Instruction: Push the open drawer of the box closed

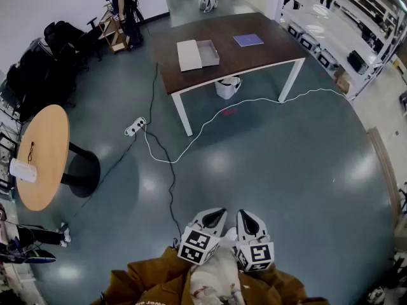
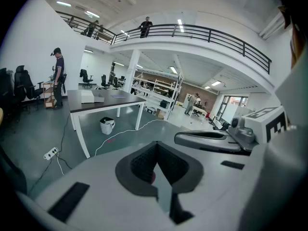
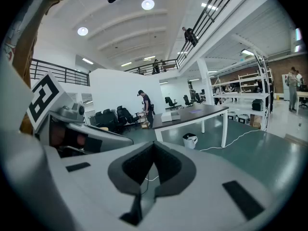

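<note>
- The left gripper [image 1: 216,213] and the right gripper [image 1: 247,213] sit side by side at the bottom of the head view, close in front of the person's brown sleeves [image 1: 152,275], angled down toward the floor.
- In the left gripper view, the left gripper's jaws are pressed together at their tips with nothing between them.
- The right gripper view shows the same: jaws closed tip to tip, holding nothing.
- The box [image 1: 189,54] stands on a dark bench [image 1: 254,59] far across the room, well apart from both grippers.
- Its drawer [image 1: 208,52] is pulled out to the right of the box and lies open.
- A purple sheet [image 1: 248,40] rests on the bench further right, apart from the box.
- A white bin [image 1: 227,86] stands under the bench.
- A white cable [image 1: 254,101] and a black cable [image 1: 166,164] trail over the green floor [image 1: 286,170], near a power strip [image 1: 135,126].
- A round wooden bench [image 1: 42,154] stands at the left.
- A person [image 1: 117,5] stands beyond the dark bench by a small wooden rack [image 1: 114,33].
</note>
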Demonstrator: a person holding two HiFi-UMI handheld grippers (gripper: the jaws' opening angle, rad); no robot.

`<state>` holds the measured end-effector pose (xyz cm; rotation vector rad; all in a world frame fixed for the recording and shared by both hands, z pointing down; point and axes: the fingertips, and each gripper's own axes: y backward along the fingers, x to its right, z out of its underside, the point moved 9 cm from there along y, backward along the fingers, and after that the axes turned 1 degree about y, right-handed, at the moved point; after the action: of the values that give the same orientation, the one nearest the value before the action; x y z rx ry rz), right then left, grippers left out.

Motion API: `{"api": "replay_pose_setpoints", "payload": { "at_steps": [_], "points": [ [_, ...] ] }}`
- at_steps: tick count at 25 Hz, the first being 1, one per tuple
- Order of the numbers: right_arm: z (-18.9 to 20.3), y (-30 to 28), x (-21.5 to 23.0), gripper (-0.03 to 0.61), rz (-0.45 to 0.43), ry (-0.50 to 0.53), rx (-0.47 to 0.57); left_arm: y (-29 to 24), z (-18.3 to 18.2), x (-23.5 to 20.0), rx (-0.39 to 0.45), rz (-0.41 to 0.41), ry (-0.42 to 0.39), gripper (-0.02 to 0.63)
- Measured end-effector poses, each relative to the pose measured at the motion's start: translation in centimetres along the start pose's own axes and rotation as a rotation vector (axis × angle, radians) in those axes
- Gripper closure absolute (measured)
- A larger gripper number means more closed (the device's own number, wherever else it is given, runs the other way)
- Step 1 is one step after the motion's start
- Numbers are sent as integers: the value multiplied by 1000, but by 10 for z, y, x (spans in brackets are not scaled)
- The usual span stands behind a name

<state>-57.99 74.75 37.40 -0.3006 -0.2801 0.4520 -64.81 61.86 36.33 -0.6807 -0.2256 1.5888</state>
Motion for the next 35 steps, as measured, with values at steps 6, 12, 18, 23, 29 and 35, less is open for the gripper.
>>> {"api": "replay_pose_setpoints", "payload": {
  "at_steps": [6, 12, 18, 23, 29, 35],
  "points": [
    [0, -14, -1, 575, 3, 8, 16, -4, -3, -14, 14, -4, -4, 611],
    [1, -19, -8, 575, -20, 1, 41, -2, -1, -23, 7, 5, 9, 611],
    [-2, -29, -22, 575, -40, -12, 46, 7, 0, -38, 7, 14, 32, 611],
    [-3, -51, -41, 575, -34, -7, 36, 18, 1, -67, 19, 15, 54, 611],
    [-5, -86, -73, 575, -22, 17, 22, 35, -1, -119, 44, 16, 89, 611],
    [-10, -110, -75, 575, -38, -1, 8, 31, -1, -144, 40, 5, 137, 611]
  ]
}}
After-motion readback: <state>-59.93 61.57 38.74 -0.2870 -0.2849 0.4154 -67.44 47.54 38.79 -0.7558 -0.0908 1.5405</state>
